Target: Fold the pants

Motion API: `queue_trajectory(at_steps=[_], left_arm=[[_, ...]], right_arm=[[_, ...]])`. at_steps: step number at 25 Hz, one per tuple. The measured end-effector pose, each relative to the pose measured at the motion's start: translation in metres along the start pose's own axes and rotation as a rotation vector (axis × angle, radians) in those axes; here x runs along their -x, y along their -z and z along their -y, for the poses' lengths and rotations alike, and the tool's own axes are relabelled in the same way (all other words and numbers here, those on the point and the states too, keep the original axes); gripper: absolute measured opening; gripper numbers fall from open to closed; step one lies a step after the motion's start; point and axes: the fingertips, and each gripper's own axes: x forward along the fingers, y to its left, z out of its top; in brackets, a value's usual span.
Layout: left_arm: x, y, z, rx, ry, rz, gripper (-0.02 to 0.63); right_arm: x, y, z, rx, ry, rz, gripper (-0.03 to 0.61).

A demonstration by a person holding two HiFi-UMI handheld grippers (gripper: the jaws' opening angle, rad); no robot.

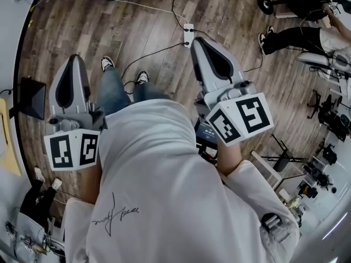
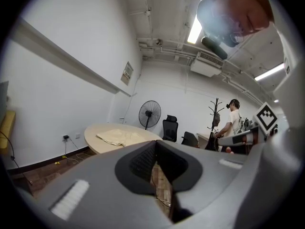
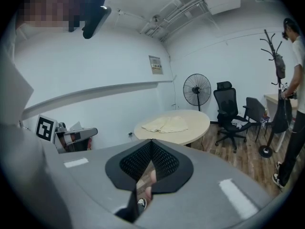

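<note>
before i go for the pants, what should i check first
1. Pants on the round table: ok.
2. Pants within reach: not ok, the table stands far off.
3. Left gripper empty: ok, jaws together.
4. Right gripper empty: ok, jaws together.
5. Jaws open for a grasp: not ok.
6. Floor path free: not ok, cables and a power strip lie ahead of the feet.

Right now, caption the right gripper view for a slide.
Shut right gripper faces a round table across the room, cream pants spread on top.
</note>
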Motion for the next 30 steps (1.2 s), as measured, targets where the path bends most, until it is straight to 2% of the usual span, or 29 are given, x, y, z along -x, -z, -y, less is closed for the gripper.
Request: queue_trajectory(at_steps=[6, 13, 21, 30], left_arm=[[-0.013, -0.003, -0.019, -0.008, 0.016, 0.019, 0.049], [-0.058, -0.019, -0.050, -0.011, 0.040, 0.018, 0.049], [-0.110, -0.045, -0.107, -0.019, 0.058, 0.022, 0.049], [-0.158, -0.086, -0.173, -0.038, 0.114, 0.062, 0.049]], right_arm=[[-0.024, 0.001, -0.007, 0.004, 0.012, -0.011, -0.002], [-0.068, -0.018, -0.005, 0.005, 0.038, -0.025, -0.002], [-0.143, -0.043, -0.017, -0.001, 0.040, -0.024, -0.002], [-0.216, -0.082, -0.044, 0.020, 0.067, 0.008, -0.002]])
